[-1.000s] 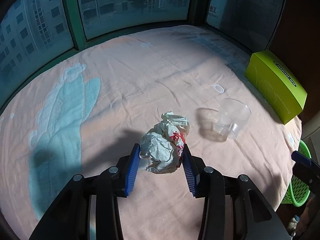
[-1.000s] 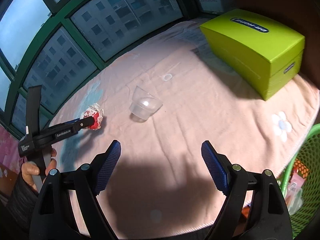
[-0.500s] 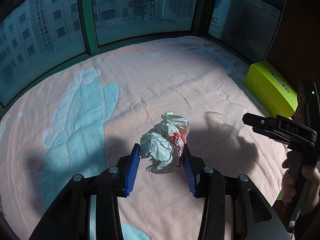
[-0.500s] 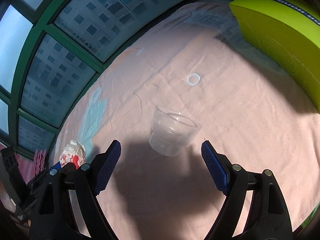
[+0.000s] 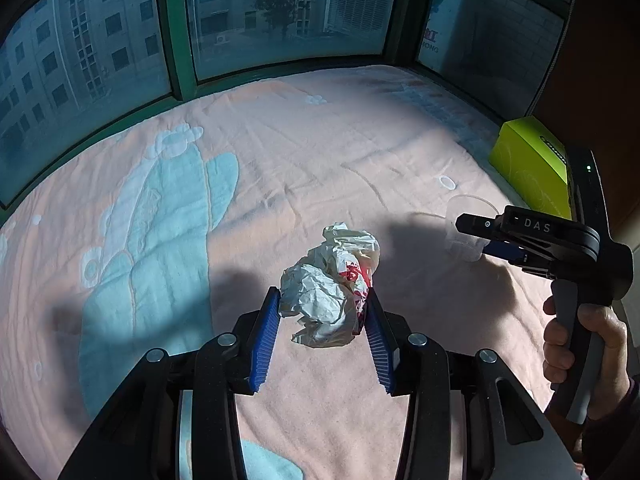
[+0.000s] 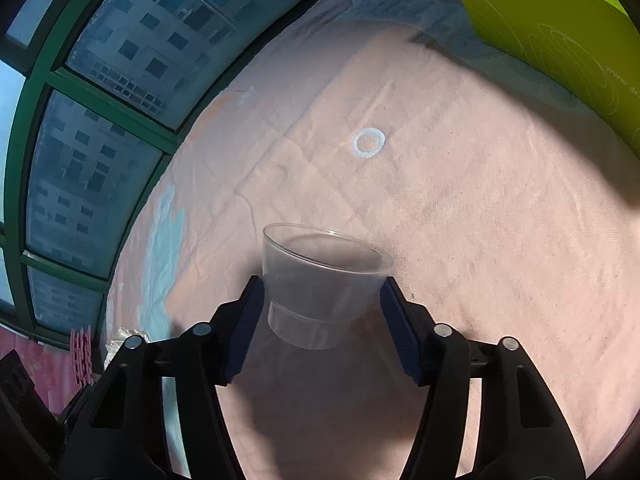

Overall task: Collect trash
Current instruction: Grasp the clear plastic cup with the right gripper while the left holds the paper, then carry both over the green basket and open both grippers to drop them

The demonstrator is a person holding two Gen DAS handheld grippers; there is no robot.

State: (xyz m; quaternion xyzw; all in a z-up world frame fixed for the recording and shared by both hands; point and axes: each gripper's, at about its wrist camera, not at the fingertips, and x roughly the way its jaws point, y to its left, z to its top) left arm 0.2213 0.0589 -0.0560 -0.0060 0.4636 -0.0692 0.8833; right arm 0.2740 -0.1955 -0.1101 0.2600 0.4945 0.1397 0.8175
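Standing between the closing right tool (image 6: 322, 304) pads, clear cup (image 6: 320, 286).

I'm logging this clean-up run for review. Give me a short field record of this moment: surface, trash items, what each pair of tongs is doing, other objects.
surface: pink blanket with pale blue pattern, beside windows
left tongs: shut on crumpled paper wrapper, white with red print
right tongs: closing around clear plastic cup; cup upright between the pads
other objects: lime green box near the blanket's far right edge
person: hand on the right tool's handle
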